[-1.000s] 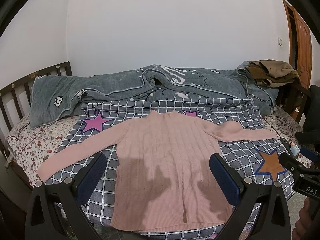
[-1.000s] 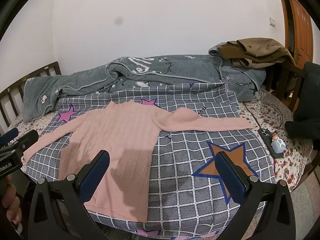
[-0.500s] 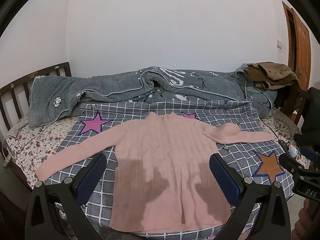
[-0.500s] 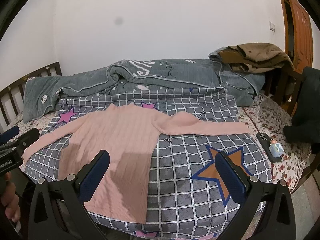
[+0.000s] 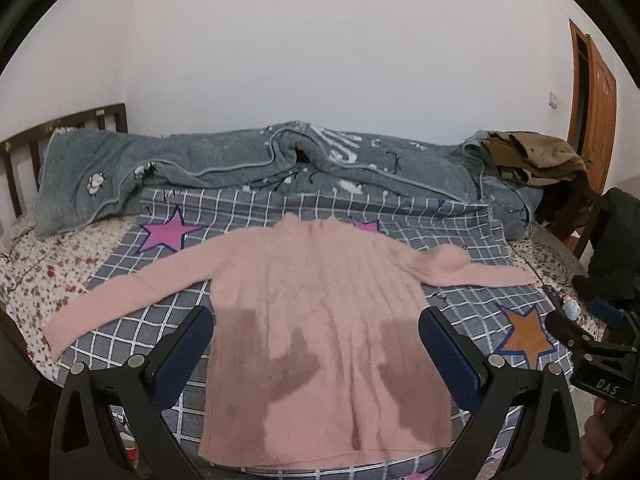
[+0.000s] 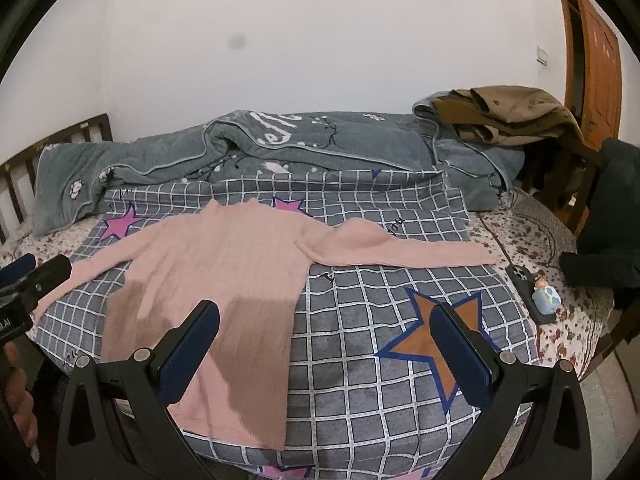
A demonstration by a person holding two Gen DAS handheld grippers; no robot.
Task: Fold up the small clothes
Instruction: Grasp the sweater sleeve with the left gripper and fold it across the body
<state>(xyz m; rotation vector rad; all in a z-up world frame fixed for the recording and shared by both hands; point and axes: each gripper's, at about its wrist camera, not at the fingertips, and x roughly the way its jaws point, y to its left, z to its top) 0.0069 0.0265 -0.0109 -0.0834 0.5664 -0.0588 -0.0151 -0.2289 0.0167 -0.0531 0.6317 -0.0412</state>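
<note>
A pink knitted sweater [image 5: 320,304] lies flat and face up on the checked bedspread [image 5: 248,216], both sleeves stretched out sideways, hem toward the near edge of the bed. My left gripper [image 5: 316,320] hovers open above the sweater's lower body, nothing between its blue pads. In the right wrist view the same sweater [image 6: 224,276] fills the left half, its right sleeve [image 6: 424,254] reaching across the bedspread. My right gripper [image 6: 326,316] is open and empty above the sweater's right edge and the grey checks beside it.
A grey quilt [image 5: 248,168] is bunched along the wall, with brown clothes [image 6: 508,116] piled at its right end. A phone and a small figurine [image 6: 546,296] lie on the flowered sheet at the right. A wooden headboard [image 5: 16,152] stands left; a dark chair and door stand right.
Both grippers have drawn back and risen slightly, so the bed sits lower and smaller in both views. The sweater has not moved and both grippers stay open.
</note>
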